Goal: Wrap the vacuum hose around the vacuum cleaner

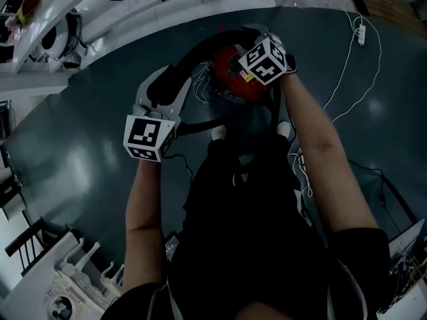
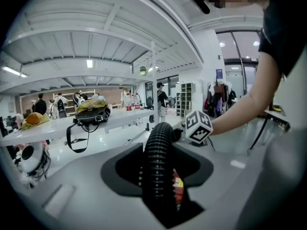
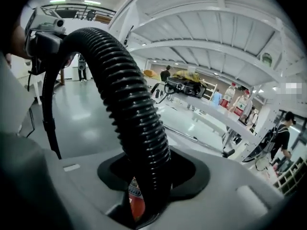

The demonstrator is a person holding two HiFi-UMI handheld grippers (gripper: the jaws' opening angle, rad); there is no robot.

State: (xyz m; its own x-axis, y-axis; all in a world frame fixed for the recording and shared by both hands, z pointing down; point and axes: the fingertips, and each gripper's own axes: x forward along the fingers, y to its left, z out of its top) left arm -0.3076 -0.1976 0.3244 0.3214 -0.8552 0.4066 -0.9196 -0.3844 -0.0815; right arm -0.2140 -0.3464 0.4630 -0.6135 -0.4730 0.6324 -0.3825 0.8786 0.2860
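Note:
A black ribbed vacuum hose [image 1: 200, 49] arches over the red vacuum cleaner [image 1: 233, 79], which stands on the dark floor in front of me. My left gripper [image 1: 167, 85] is shut on the hose at the arch's left end. In the left gripper view the hose [image 2: 157, 171] runs up from between the jaws, with a bit of the red vacuum cleaner [image 2: 178, 189] beneath. My right gripper [image 1: 259, 49] is above the vacuum cleaner, shut on the hose at the arch's right end. In the right gripper view the hose [image 3: 129, 109] curves up from the jaws toward the left gripper [image 3: 45, 35].
A white cable with a power strip [image 1: 361, 33] trails over the floor at the upper right. White shelving [image 1: 47, 39] stands at the upper left and a white machine [image 1: 67, 289] at the lower left. A bag [image 2: 91, 115] lies on a white table, with people far behind.

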